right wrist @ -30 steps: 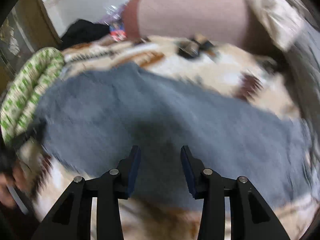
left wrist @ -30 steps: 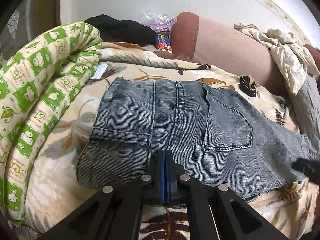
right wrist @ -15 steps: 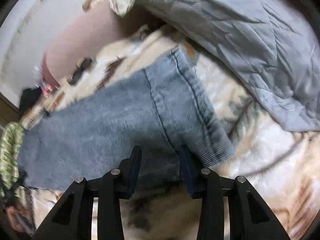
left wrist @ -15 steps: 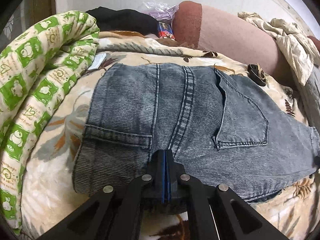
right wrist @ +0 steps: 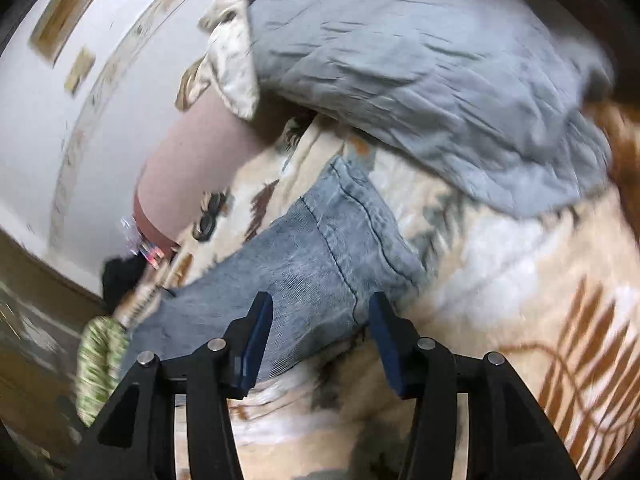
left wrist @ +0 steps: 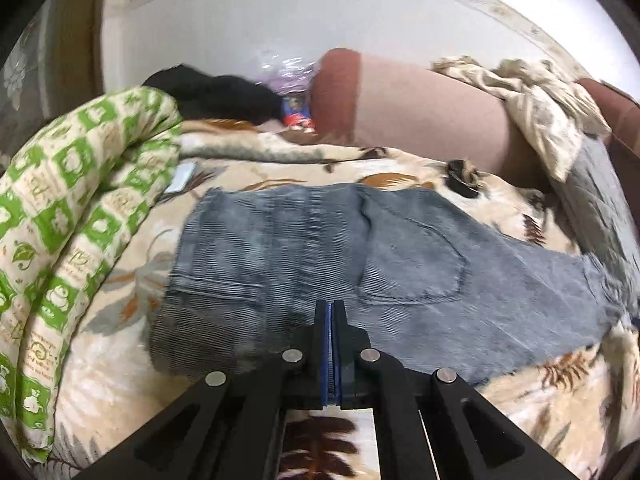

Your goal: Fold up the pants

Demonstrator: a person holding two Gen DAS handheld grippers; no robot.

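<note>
Grey-blue jeans (left wrist: 320,256) lie flat on a cream leaf-patterned blanket (left wrist: 120,360), back pockets up, waistband to the left. My left gripper (left wrist: 330,312) is shut with nothing between its pads, hovering over the near edge of the jeans' seat. In the right wrist view the leg end of the jeans (right wrist: 320,264) lies just ahead. My right gripper (right wrist: 320,316) is open, its fingers either side of the near corner of the leg hem, not closed on it.
A rolled green-and-white quilt (left wrist: 60,220) lies at the left. A pink bolster (left wrist: 420,112) with a beige cloth (left wrist: 540,100) lies along the wall. A grey quilt (right wrist: 420,72) is heaped at the right. A black hair tie (left wrist: 460,180) lies beyond the jeans.
My right gripper swung from the middle of the jeans out to the leg end and came close to the hem. My left gripper pulled back and rose a little, staying shut.
</note>
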